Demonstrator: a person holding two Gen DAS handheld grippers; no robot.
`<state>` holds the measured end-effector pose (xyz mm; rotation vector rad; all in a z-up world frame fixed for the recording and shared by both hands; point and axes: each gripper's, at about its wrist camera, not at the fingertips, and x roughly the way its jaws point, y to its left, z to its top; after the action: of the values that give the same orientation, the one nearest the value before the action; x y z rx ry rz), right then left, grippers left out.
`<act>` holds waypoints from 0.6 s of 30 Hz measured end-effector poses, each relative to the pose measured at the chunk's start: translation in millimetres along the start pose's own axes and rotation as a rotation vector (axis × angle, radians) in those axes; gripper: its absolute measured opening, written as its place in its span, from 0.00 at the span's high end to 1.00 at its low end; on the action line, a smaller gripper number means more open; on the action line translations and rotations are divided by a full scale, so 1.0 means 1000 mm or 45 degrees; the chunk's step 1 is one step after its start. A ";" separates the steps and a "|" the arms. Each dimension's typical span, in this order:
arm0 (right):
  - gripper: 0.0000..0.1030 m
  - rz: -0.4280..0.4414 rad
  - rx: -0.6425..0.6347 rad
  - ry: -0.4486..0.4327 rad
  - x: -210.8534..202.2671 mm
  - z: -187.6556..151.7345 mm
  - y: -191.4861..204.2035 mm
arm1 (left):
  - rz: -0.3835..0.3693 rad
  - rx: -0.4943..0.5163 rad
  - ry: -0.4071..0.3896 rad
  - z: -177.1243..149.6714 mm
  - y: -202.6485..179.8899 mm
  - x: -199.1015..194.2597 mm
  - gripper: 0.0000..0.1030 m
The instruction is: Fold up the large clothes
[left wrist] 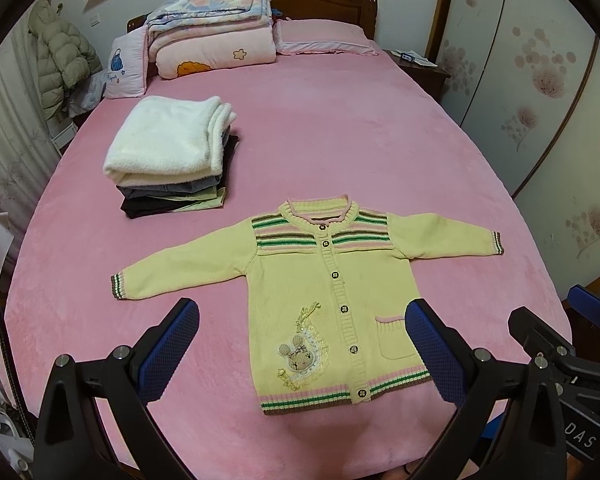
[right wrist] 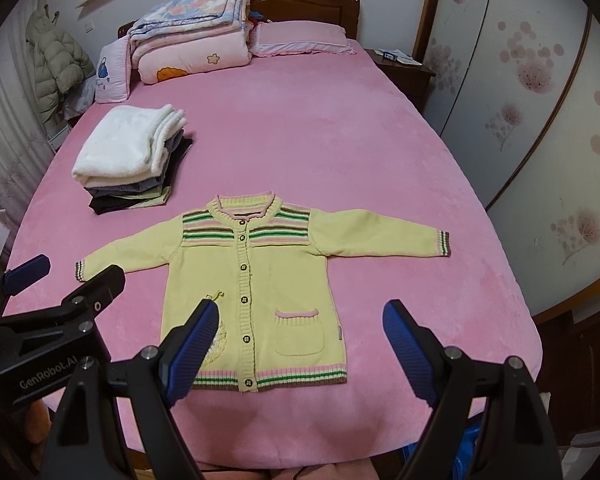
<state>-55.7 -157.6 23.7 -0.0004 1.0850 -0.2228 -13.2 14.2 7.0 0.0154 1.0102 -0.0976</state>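
A yellow knit cardigan [left wrist: 320,288] with green, pink and brown stripes lies flat and buttoned on the pink bed [left wrist: 340,140], sleeves spread out to both sides. It also shows in the right wrist view [right wrist: 260,280]. My left gripper [left wrist: 300,320] is open and empty, held above the cardigan's lower part near the bed's front edge. My right gripper [right wrist: 300,324] is open and empty, above the cardigan's lower right part with the pocket. The right gripper also shows at the right edge of the left wrist view [left wrist: 556,320], and the left gripper at the left of the right wrist view [right wrist: 60,280].
A stack of folded clothes [left wrist: 168,160] topped by a white fleece sits on the bed's left side. Folded quilts [left wrist: 212,36] and pillows [left wrist: 324,36] lie by the headboard. A nightstand [left wrist: 420,66] and wardrobe doors [left wrist: 540,80] stand at right; a coat [left wrist: 60,60] hangs at left.
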 end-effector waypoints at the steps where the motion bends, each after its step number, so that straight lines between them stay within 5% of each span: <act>1: 0.18 -0.002 0.002 0.000 0.000 -0.001 0.001 | -0.002 0.003 0.000 -0.001 0.000 0.000 0.00; 18: 0.18 0.029 0.021 -0.047 -0.007 -0.002 -0.008 | 0.039 -0.016 -0.038 -0.004 -0.004 -0.008 0.00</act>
<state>-61.8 -163.5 29.7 0.0225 1.0455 -0.2104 -20.8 10.7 11.7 0.0176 0.9804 -0.0633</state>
